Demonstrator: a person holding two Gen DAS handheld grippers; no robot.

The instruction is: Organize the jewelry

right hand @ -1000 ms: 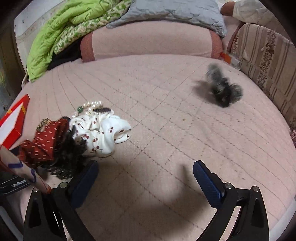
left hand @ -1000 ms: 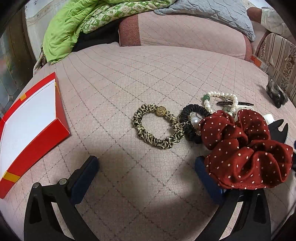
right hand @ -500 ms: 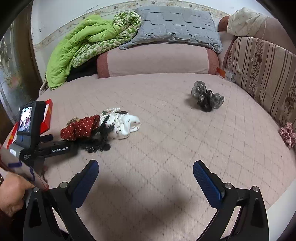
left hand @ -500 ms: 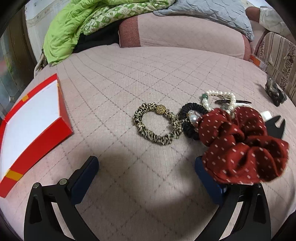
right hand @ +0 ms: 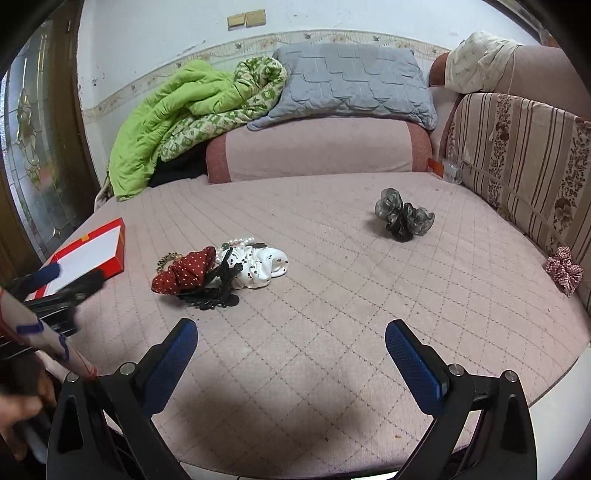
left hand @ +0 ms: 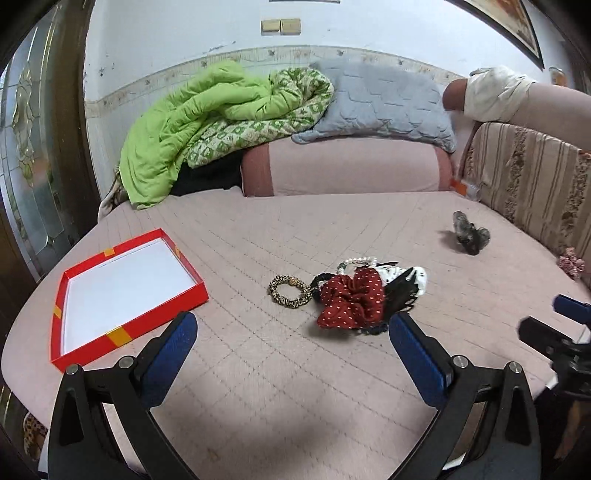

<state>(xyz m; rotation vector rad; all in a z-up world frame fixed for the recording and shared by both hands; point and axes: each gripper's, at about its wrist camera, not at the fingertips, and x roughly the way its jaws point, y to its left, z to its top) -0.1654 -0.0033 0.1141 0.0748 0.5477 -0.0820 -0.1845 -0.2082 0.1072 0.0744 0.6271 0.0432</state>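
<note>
A crumpled lime-green quilted blanket [left hand: 192,122] lies heaped against the white wall, beside a grey quilted pillow [left hand: 384,101] resting on a pink bolster cushion [left hand: 351,170]. A striped floral sofa back [right hand: 524,155] runs along the right. Two beige wall switches [left hand: 280,26] sit above.

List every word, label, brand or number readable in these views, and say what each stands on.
None can be read.
Red box: yellow tape tabs, no print.
Wall plates: blank.
Orange label by the striped cushion: too small to read.
Left gripper: blurred, no brand legible.
Sleeve: blue marks, not letters.
</note>
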